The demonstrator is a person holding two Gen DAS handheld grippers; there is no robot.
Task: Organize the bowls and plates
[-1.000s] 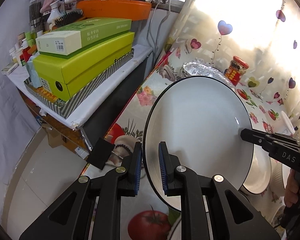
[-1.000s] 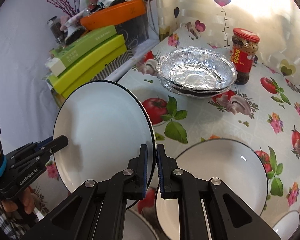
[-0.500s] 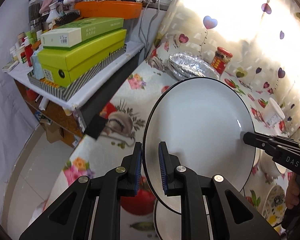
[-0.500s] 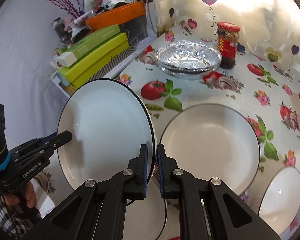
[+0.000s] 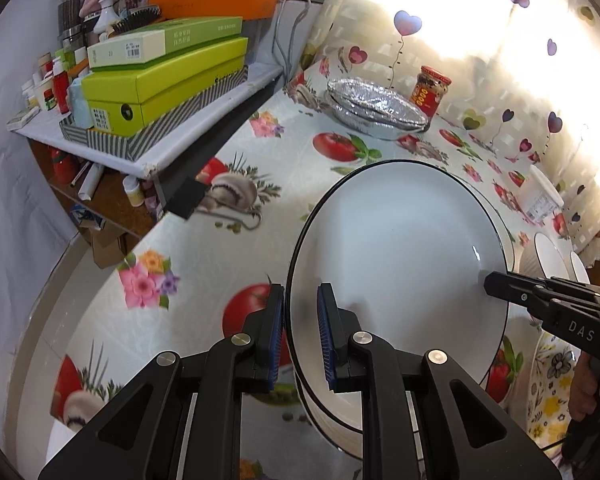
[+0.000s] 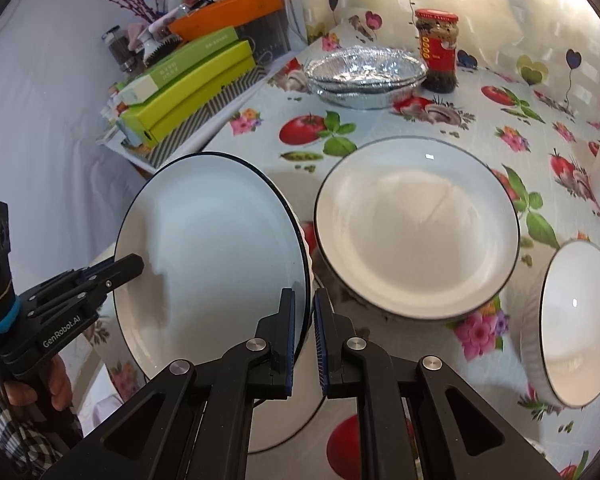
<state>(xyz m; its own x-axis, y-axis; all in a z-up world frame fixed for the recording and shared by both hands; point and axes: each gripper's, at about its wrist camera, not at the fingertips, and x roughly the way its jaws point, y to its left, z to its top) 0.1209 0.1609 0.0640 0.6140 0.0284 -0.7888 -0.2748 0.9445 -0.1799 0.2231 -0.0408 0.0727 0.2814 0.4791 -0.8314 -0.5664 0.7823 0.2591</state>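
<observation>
Both tongs have carried the held plate [image 5: 396, 264] back toward the near side of the table [image 5: 204, 264] over the last second, so far more of the tomato-and-mushroom tablecloth now lies ahead of the left tongs [image 5: 300, 340], and the foil trays [image 5: 376, 106] sit well beyond them.

Far left of the left tongs, stacked green boxes [image 5: 164, 80] rest on a side shelf; their printing is too small to read. The left tongs grip the plate's left rim, one blue pad on each face, holding it tilted on edge above another white plate [image 5: 328, 420] lying just below. In the right wrist view, the left tool's black body reads "GenRobot.AI". Across the plate, the right tongs [image 6: 304, 336] are closed on the opposite rim; seen from the left wrist camera, their body bears the letters "DAS".

Just right of the right tongs lies a wide white plate with a dark rim [image 6: 416, 232], and further right a ribbed white bowl [image 6: 576, 332]. Beyond the plate, beside the foil trays, stands a red-lidded jar [image 6: 438, 50] with a red and gold label I cannot make out.
</observation>
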